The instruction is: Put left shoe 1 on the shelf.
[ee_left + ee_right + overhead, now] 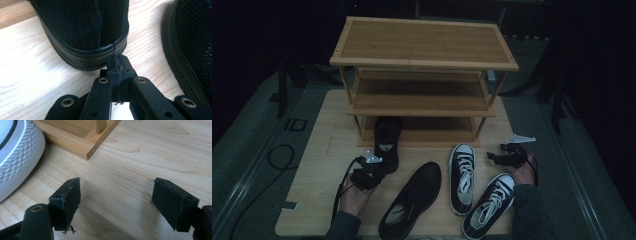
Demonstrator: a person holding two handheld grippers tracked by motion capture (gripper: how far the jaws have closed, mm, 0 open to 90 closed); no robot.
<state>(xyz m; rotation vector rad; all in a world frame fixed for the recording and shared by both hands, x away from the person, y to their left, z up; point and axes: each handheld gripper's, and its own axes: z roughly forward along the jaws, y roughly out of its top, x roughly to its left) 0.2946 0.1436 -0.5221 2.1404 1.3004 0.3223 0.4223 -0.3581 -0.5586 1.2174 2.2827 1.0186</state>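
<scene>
Scene: I am looking down on a pale wooden table (319,165) with a three-tier bamboo shoe rack (422,75) at its far side and four shoes in front of it.

Left gripper: my left gripper (371,172) sits low, just behind the heel of the black shoe (388,137). In the left gripper view its two jaws are pressed flat together with nothing between them, tips (117,62) right at the shoe's rubber heel rim (95,56); I cannot tell whether they touch it.

Black shoe: it stands upright, toe in under the rack's lowest shelf, heel sticking out toward me.

Second black shoe: its partner (414,197) lies on the table nearer me, angled, just right of my left hand (354,197); its side runs along the right edge of the left gripper view (192,42).

Right gripper: my right gripper (511,155) hovers at the table's right side, jaws spread wide with nothing in them. In the right gripper view (116,202) bare wood lies between the pads.

Sneakers: two black-and-white lace-up sneakers, one (462,175) pointing at the rack, the other (492,202) slanted beside it, near my right hand (524,172).

Rack corner: the rack's base corner (87,148) and a white ribbed toe cap (17,157) show ahead of the right gripper.
</scene>
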